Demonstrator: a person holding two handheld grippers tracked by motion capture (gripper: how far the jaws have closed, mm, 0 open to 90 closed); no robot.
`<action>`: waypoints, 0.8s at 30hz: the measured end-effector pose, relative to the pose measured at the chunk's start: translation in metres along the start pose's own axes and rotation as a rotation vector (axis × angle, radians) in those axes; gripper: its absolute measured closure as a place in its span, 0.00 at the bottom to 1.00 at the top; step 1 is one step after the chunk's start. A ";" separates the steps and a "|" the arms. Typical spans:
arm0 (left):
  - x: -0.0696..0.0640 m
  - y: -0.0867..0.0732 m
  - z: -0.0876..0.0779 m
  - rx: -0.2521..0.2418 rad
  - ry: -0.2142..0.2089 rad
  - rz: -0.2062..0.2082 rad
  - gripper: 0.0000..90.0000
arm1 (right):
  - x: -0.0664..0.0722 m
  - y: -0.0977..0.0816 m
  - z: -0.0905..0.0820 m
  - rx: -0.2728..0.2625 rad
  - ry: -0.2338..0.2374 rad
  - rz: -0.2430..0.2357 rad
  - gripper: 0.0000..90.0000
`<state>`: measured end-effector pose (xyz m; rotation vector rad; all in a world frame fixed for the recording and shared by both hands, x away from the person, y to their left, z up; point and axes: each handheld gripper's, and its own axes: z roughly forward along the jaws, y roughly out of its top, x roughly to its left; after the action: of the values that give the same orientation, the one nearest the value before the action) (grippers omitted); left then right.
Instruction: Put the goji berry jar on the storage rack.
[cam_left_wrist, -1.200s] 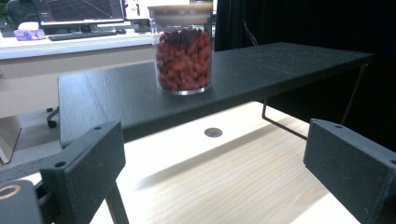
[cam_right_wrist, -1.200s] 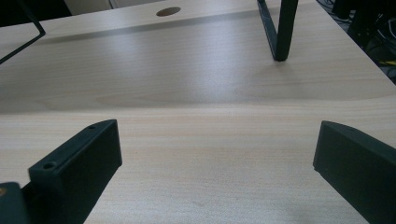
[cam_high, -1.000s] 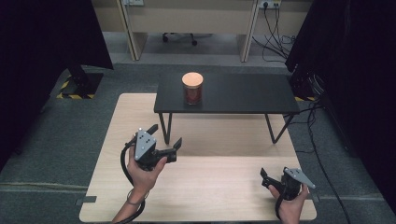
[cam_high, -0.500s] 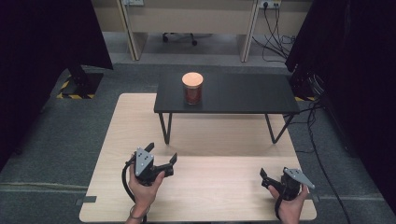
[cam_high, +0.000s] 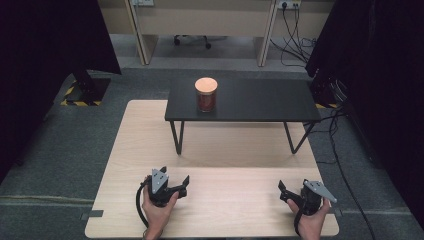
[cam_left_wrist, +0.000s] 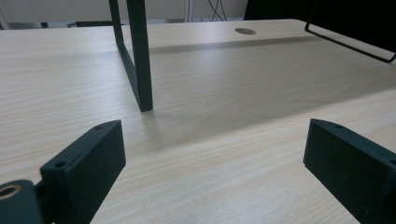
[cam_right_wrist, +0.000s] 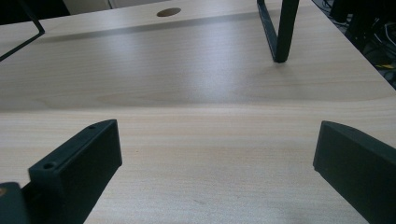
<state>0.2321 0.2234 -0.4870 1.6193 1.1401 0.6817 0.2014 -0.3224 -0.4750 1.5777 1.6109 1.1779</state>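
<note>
Standing here, I am looking at one wooden table carrying one black stand, and one lidded jar is sitting on that stand, well ahead of both sets of fingers and above their level. Two grippers are resting low over the near edge. The left gripper is spreading its jaws wide, nothing between them, one stand leg rising just ahead. The right gripper is likewise gaping and empty. I judge no grasp is under way yet; the next move is calling for one gripper lifting up and forward to straddle the jar.
</note>
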 end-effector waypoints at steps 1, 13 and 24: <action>0.001 0.000 0.001 0.008 -0.004 -0.005 0.05 | 0.000 0.000 0.000 0.000 0.000 -0.001 0.01; 0.004 0.003 0.005 0.044 -0.019 -0.015 0.06 | 0.000 0.000 0.000 0.000 -0.001 -0.005 0.01; 0.005 0.003 0.005 0.046 -0.020 -0.020 0.06 | 0.000 0.000 0.000 0.000 -0.003 0.002 0.01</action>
<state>0.2389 0.2256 -0.4860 1.6477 1.1638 0.6295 0.2012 -0.3221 -0.4750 1.5811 1.6079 1.1758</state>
